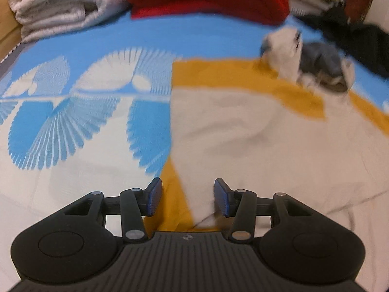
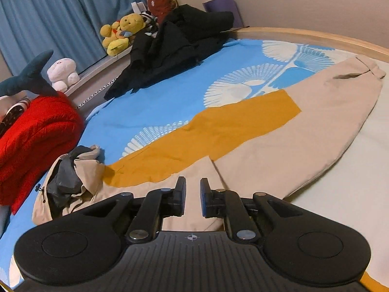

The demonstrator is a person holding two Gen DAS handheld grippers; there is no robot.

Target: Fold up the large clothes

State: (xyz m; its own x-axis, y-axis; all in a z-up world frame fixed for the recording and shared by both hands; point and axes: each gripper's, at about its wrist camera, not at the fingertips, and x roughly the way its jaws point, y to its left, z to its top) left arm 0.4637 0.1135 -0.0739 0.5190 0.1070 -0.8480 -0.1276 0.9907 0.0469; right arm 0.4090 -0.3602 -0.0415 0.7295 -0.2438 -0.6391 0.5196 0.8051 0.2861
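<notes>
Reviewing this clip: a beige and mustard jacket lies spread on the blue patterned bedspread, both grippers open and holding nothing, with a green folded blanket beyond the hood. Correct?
Not quite: the folded blanket is red, not green, as the right wrist view shows. The rest stands: the jacket lies on the bedspread, its hood near the blanket; left gripper and right gripper are open and empty.
</notes>
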